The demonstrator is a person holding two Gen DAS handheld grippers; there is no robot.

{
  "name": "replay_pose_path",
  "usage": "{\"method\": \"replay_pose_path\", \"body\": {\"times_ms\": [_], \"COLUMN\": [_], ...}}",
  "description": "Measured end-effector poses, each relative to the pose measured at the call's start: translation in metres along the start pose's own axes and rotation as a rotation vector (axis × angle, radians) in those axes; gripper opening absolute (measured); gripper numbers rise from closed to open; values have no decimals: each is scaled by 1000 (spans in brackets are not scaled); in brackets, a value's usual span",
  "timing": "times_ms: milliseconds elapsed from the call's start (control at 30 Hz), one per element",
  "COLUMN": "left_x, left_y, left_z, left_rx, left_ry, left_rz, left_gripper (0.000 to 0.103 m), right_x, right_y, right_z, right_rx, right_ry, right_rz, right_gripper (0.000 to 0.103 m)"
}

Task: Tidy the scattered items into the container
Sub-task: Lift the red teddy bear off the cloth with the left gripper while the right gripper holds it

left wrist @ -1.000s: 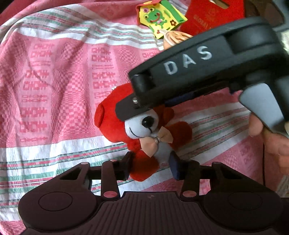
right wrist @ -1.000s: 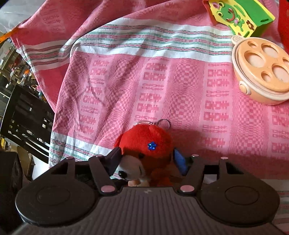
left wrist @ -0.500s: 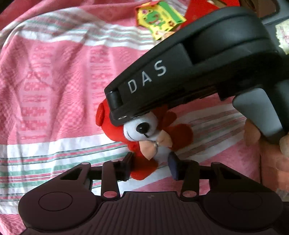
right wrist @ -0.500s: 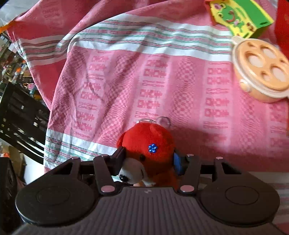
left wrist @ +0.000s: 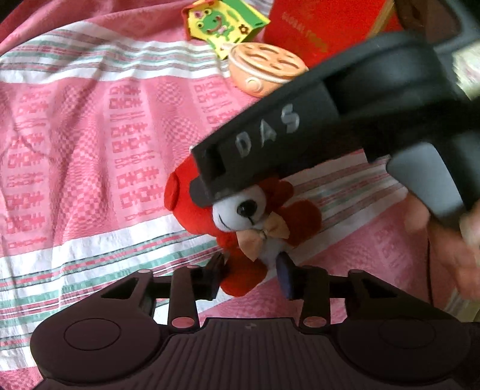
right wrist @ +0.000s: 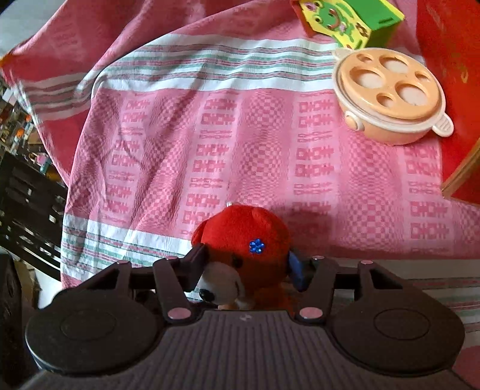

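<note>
While both of our claws grip the same red teddy bear (left wrist: 240, 216), it lies on the pink patterned cloth (left wrist: 90, 135), low in each view. From the left, the cloth fills that side with its white and green stripes. Our left claw (left wrist: 250, 274) is clamped on the bear's lower body, 1 finger on each side of a red leg. Our right claw (right wrist: 244, 268) is clamped on the bear's head, which carries a small blue flower (right wrist: 257, 246); in the left wrist view its black body crosses over the bear's head. Farther back and to the right sit a green and yellow frog box (right wrist: 348, 18), a peach lidded bowl (right wrist: 390, 96) just in front of it, then a red box (right wrist: 450, 90) at the right edge.
</note>
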State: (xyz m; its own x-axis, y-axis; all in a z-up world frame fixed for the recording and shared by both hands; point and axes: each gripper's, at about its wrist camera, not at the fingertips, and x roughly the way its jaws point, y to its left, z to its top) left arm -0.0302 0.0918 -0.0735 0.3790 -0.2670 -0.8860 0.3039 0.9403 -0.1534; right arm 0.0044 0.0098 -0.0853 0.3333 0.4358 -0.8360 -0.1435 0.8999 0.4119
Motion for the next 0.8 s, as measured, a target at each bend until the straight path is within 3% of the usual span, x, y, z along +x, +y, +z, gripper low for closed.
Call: {"method": "replay_pose_path", "body": {"times_ms": [67, 100, 200, 400, 467, 567, 667, 800], "left_x": [1, 2, 5, 7, 9, 9, 8, 6], "left_y": [-3, -4, -7, -3, -3, -3, 2, -2], "left_z": [1, 1, 1, 0, 0, -1, 2, 4], "left_rx": [-2, -6, -2, -24, -19, -15, -45, -31], "left_ry": [2, 4, 0, 0, 4, 0, -2, -2], "left_rz": [20, 38, 63, 4, -4, -6, -13, -27], "left_gripper": [57, 69, 73, 40, 38, 39, 44, 32], "right_x": [0, 0, -2, -3, -3, 0, 0, -3], "right_y": [3, 3, 2, -2, -5, -5, 0, 4], "right_z": [0, 0, 1, 0, 3, 7, 4, 3], "right_rx": [-6, -1, 4, 13, 33, 35, 5, 1], "right_ry": [-1, 2, 6, 17, 12, 13, 5, 9], "right_rz": [-10, -11, -21, -34, -35, -23, -30, -26], "right_gripper": [61, 61, 61, 68, 69, 62, 57, 56]}}
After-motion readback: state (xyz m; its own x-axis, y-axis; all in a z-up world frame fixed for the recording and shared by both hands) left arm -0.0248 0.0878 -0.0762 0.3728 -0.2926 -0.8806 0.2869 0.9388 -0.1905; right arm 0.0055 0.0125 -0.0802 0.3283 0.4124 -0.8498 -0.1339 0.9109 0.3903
